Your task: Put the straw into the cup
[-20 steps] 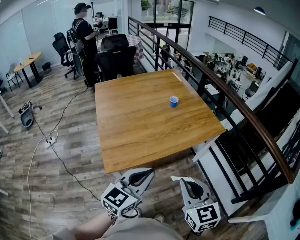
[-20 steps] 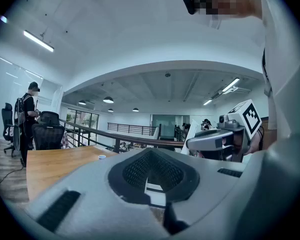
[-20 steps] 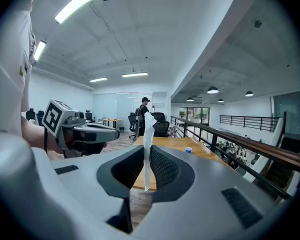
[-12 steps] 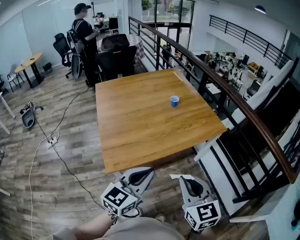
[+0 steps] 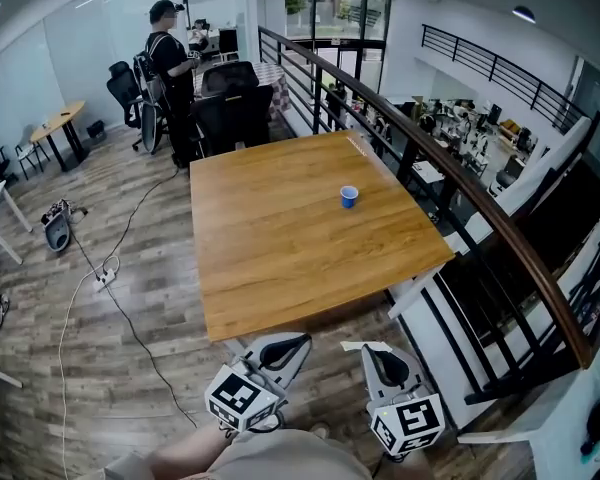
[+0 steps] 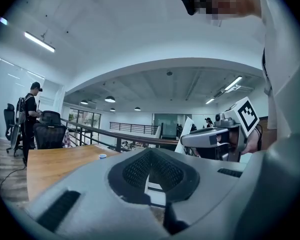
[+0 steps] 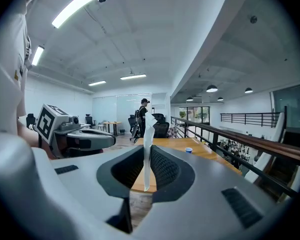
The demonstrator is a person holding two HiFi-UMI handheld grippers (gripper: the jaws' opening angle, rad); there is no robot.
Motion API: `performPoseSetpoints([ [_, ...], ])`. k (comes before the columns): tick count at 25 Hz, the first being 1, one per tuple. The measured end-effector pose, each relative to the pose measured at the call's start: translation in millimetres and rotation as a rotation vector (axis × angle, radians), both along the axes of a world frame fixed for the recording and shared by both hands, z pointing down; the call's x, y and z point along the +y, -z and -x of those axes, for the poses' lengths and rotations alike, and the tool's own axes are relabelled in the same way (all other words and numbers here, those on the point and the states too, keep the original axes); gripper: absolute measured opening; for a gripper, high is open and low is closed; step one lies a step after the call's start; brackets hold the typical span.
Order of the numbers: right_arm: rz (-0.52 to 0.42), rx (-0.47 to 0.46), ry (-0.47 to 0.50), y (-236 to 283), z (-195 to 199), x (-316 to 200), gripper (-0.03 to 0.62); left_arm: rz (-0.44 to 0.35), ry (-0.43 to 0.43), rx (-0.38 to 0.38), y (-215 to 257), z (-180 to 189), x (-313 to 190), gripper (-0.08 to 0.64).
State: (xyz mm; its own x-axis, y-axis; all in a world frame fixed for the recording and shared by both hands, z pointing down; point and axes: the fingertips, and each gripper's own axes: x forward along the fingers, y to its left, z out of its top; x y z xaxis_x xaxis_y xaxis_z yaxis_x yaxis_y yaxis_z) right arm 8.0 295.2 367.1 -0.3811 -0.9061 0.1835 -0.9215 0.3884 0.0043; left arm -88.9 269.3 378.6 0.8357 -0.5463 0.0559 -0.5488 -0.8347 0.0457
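A small blue cup [image 5: 349, 197] stands upright on the right part of the wooden table [image 5: 270, 258], far ahead of both grippers. It also shows as the cup [image 7: 189, 150] and the cup [image 6: 102, 156] in the gripper views. My right gripper [image 5: 385, 366] is held below the table's near edge, shut on a white paper-wrapped straw [image 7: 148, 154] that sticks up between its jaws. In the head view the straw [image 5: 364, 347] shows as a white strip at the jaw tips. My left gripper [image 5: 283, 352] hangs beside it on the left, jaws together with nothing held.
A dark railing [image 5: 450, 178] with a wooden handrail runs along the table's right side. A person [image 5: 170, 63] stands by office chairs [image 5: 230, 113] beyond the far end. Cables [image 5: 105, 278] lie on the wood floor at the left.
The head view has shifted slightly. Both grippers stay in about the same place below the table's near edge, and the cup has not moved.
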Motion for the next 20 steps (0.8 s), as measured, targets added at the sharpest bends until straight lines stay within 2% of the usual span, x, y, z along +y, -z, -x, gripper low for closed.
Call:
performPoseSetpoints([
  [12,-0.019,-0.008,0.017,-1.9,-30.8,-4.1,0.049,0.020,0.036,-0.007,-8.2,-23.6,0.3,0.014],
  [20,-0.037,-0.022,-0.003,-4.0,-55.6,-1.5,0.049,-0.004,0.028,-0.018,-3.8,-50.6,-0.8,0.014],
])
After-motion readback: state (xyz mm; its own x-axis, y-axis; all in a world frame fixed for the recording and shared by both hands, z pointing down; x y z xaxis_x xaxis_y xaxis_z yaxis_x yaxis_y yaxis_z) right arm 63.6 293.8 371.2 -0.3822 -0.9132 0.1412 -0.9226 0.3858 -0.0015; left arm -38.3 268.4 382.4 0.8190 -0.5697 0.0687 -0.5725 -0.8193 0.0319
